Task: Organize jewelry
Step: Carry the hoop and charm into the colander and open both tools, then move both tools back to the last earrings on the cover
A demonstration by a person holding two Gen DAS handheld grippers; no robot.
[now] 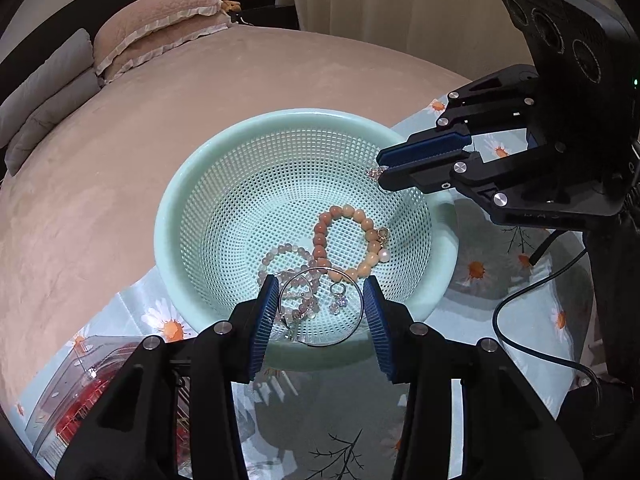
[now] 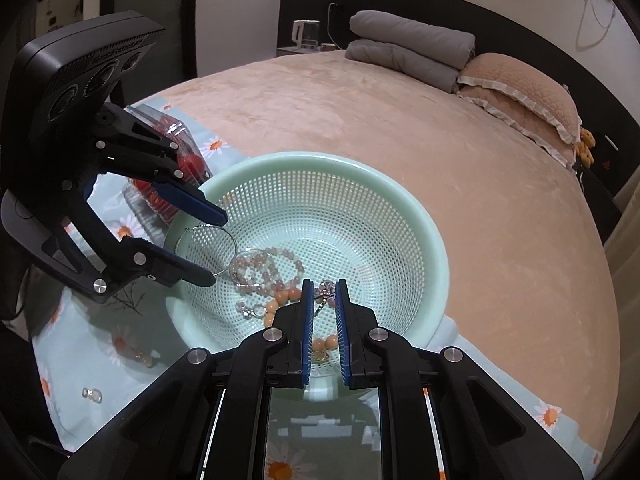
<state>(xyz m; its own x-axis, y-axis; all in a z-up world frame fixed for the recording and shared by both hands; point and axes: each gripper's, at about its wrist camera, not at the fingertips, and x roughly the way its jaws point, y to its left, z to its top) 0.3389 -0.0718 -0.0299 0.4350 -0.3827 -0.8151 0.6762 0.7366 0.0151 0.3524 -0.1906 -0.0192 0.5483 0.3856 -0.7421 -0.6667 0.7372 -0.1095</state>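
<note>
A mint green perforated basket (image 1: 224,168) (image 2: 400,208) sits on a floral cloth on the bed. Inside lie an orange bead bracelet (image 1: 340,236), a pale pink bead bracelet (image 1: 280,256) (image 2: 268,268) and a small crystal earring (image 1: 339,300). My left gripper (image 1: 320,308) (image 2: 214,248) is shut on a thin silver bangle (image 1: 322,306) (image 2: 206,250), held over the basket's near rim. My right gripper (image 2: 325,292) (image 1: 382,172) is shut on a small crystal earring (image 1: 374,172) (image 2: 326,294) above the basket's right side.
A clear plastic box with red contents (image 1: 80,392) (image 2: 176,160) stands on the cloth (image 1: 480,320) left of the basket. A small loose jewel (image 2: 92,394) lies on the cloth. Pillows (image 1: 160,24) and folded grey blankets (image 2: 408,48) are at the bed's head.
</note>
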